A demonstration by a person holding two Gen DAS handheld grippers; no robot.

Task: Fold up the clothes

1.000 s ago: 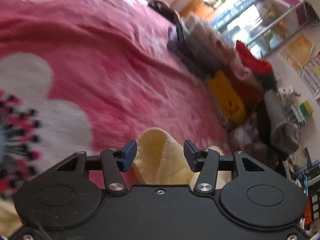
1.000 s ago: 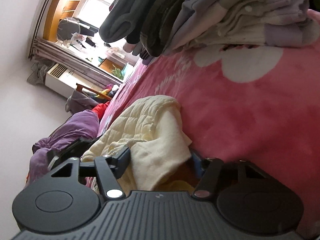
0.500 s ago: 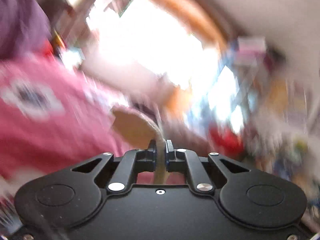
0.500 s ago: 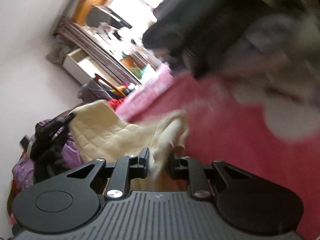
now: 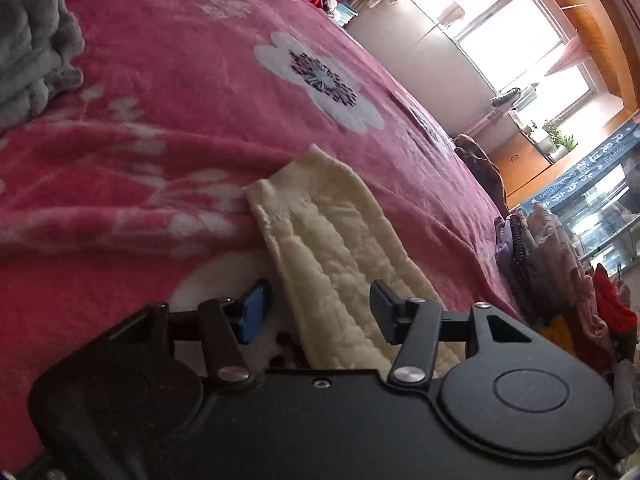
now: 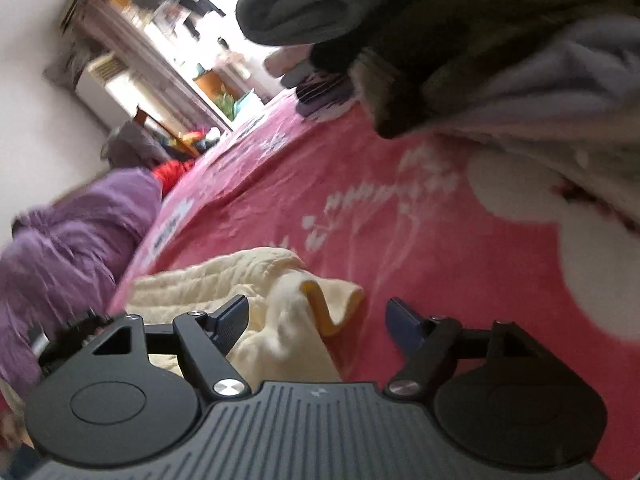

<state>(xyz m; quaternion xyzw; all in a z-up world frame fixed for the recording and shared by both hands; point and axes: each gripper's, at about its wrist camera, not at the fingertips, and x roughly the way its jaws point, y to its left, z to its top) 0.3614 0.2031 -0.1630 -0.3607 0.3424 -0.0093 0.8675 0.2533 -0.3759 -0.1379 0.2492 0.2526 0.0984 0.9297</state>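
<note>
Lying on the pink flowered blanket [image 5: 168, 128] of the bed: one cream quilted garment [image 5: 332, 264], the task item. Left wrist view: left gripper [image 5: 316, 312], fingers released and spread wide, nothing grasped; a long cuffed stretch of the garment runs forward between the fingers, its hemmed end well ahead of the tips. Only this view shows a grey plush item [image 5: 32, 40] far off beyond the left-hand finger, and a mixed heap of clothes [image 5: 560, 272] beyond the right-hand finger. Right wrist view: right gripper [image 6: 316, 320], fingers likewise released and wide apart; a bunched part of the garment [image 6: 256, 296] sits between them, nearer the left-hand finger, one corner curled up. Only this view shows a purple garment [image 6: 76, 236] beyond the left-hand finger and a stack of folded dark and lilac clothes [image 6: 480, 40] ahead, above the right-hand finger. Containers: none discernible.
</note>
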